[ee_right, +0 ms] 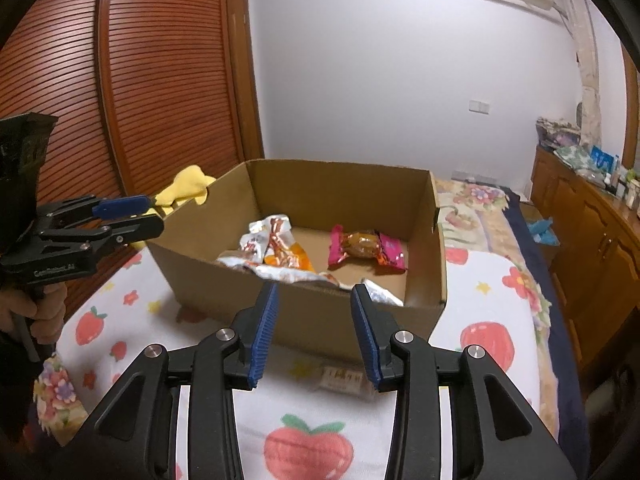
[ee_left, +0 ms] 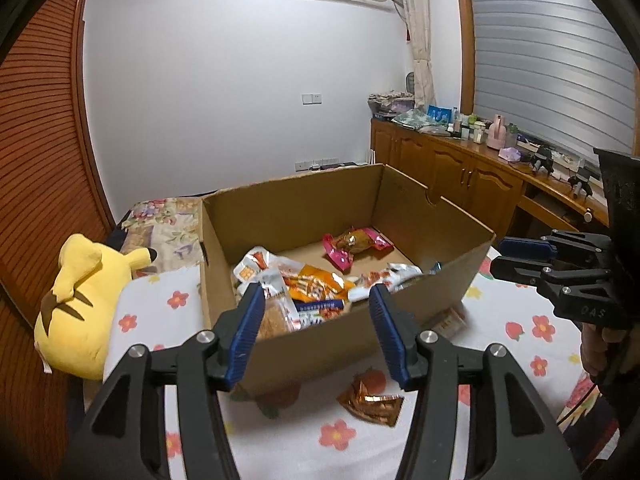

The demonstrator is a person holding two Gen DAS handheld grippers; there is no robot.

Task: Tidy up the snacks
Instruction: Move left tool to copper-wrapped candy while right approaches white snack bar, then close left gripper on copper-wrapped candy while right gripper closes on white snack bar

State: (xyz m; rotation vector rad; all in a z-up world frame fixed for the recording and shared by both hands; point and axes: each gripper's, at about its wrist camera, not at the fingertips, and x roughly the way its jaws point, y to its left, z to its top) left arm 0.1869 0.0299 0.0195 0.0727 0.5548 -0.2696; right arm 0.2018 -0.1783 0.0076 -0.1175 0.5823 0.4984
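Observation:
An open cardboard box [ee_left: 320, 344] [ee_right: 312, 320] stands on the bed and holds several snack packets, among them a pink-wrapped one [ee_left: 352, 246] [ee_right: 366, 246] and an orange one [ee_left: 316, 284] [ee_right: 288, 256]. A copper foil packet [ee_left: 370, 400] lies on the sheet in front of the box, under my left gripper [ee_left: 318, 300], which is open and empty. A pale packet [ee_right: 340, 380] [ee_left: 450, 322] lies beside the box, under my right gripper [ee_right: 314, 300], also open and empty. Each gripper shows in the other's view [ee_right: 124, 216] [ee_left: 516, 256].
A yellow plush toy [ee_left: 80, 300] [ee_right: 188, 188] lies left of the box. The bed has a fruit-print sheet [ee_right: 488, 340] and a floral quilt [ee_left: 168, 224]. Wooden cabinets [ee_left: 460, 168] with clutter stand to the right, a slatted wardrobe [ee_right: 140, 80] to the left.

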